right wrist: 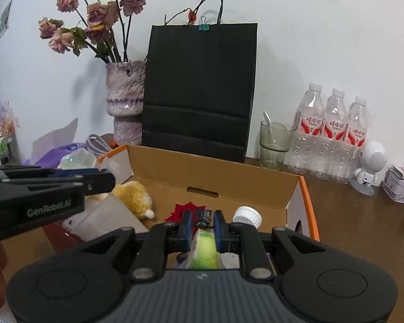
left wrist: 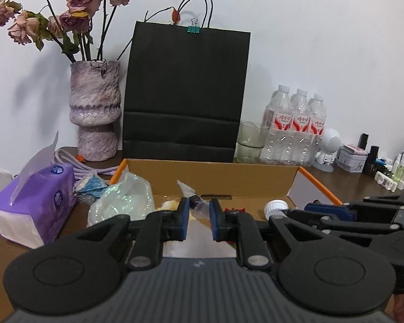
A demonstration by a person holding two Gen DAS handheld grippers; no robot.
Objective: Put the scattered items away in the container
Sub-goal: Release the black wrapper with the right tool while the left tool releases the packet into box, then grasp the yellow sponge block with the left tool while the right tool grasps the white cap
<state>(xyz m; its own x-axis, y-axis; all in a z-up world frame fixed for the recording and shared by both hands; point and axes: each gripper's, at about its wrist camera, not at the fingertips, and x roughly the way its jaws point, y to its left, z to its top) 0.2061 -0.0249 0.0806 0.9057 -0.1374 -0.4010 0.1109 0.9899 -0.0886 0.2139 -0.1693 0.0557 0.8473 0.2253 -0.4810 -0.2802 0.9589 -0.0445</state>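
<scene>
Left gripper [left wrist: 198, 216]: clamps a crinkly clear wrapper [left wrist: 192, 197].
Right gripper [right wrist: 203, 227]: pinches a dark glossy packet [right wrist: 203, 217].
Cardboard box [right wrist: 215, 173]: open-topped, orange-edged.

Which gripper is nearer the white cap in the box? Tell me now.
Right. The right gripper sits just left of the white cap; the left gripper hangs farther left, by the yellow plush.

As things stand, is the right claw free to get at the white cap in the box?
Probably not yet: the right claw is shut on a green packet. The white cap lies uncovered just right of it in the box.
</scene>
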